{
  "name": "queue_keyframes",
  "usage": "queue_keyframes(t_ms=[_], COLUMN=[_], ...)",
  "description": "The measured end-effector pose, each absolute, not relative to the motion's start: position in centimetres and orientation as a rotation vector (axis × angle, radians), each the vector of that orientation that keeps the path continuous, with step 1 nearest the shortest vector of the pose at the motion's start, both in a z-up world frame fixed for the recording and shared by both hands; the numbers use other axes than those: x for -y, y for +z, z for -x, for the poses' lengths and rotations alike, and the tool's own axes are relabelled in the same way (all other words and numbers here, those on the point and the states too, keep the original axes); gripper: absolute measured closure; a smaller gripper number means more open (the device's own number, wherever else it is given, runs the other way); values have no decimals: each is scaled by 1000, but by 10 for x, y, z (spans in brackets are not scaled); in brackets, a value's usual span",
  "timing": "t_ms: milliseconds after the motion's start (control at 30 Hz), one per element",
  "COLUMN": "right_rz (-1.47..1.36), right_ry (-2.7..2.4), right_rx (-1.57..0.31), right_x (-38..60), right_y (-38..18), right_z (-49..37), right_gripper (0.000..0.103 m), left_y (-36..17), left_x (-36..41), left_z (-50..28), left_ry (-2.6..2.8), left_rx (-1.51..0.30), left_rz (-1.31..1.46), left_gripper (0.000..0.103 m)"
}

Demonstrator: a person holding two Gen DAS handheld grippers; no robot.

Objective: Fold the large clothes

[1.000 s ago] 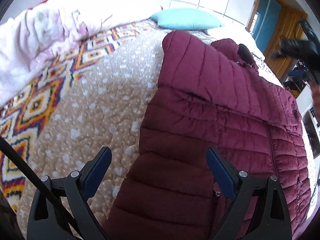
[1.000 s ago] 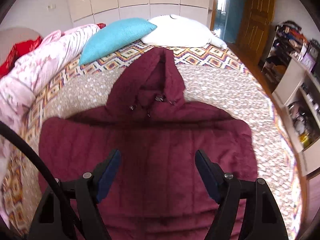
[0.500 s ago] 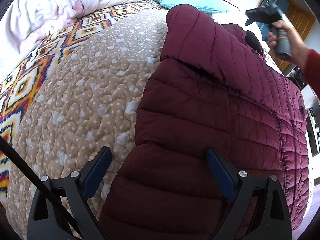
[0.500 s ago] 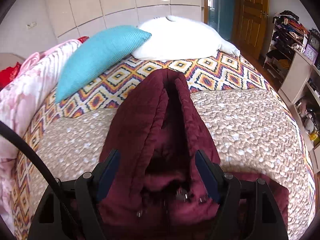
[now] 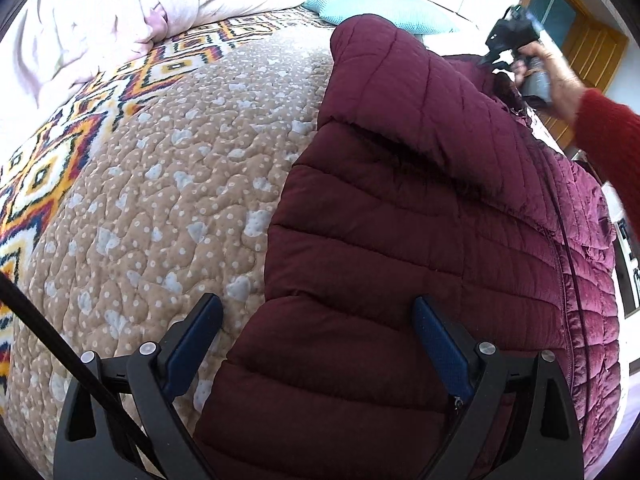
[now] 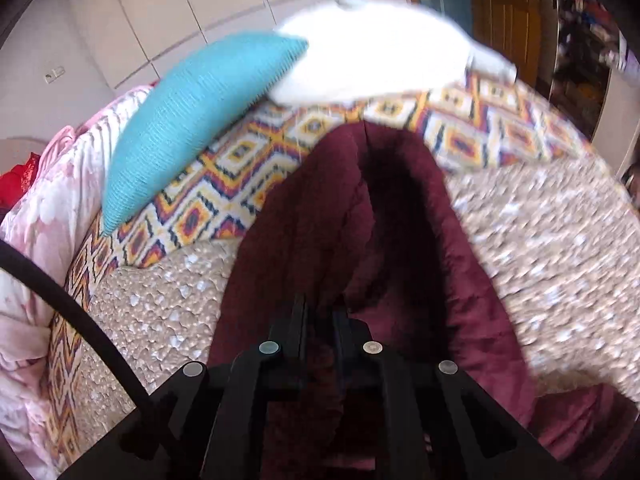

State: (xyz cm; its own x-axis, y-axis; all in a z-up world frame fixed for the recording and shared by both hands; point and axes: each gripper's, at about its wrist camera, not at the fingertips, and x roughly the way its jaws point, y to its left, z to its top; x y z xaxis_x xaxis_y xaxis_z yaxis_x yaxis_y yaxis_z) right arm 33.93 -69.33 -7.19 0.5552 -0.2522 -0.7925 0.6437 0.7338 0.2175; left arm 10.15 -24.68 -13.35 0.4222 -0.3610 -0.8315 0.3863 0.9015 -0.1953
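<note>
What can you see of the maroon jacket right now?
The maroon jacket is a quilted puffer with a shiny-looking shell, lying spread on the bedspread, one sleeve folded across its body. Its hood points toward the pillows. The right gripper is shut on the hood fabric; the left gripper hangs open over the hem.

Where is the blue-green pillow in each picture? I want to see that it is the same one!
Left wrist view: the teal pillow lies at the top middle, far away, just past the top of the maroon jacket.
Right wrist view: the teal pillow is big, at the upper left, leaning against the white pillow.
Shared landmark: the zigzag-patterned blanket lies right beside the pillow in both views.
</note>
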Motion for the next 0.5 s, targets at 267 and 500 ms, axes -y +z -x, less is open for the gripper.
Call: queue_keyframes(t_ms=[267, 500], right_rz=[-419, -426], right_ry=[-442, -245], right_rx=[-753, -823], right_x=[615, 506], right_y=[22, 4], right_z=[-248, -127], right_gripper=[94, 98], left_y=[-134, -134], left_x=[248, 248], left_z=[-106, -108], left_ry=[-468, -470], left_rx=[-1039, -1039], left_rz=[-31, -20], left_gripper=[8, 8])
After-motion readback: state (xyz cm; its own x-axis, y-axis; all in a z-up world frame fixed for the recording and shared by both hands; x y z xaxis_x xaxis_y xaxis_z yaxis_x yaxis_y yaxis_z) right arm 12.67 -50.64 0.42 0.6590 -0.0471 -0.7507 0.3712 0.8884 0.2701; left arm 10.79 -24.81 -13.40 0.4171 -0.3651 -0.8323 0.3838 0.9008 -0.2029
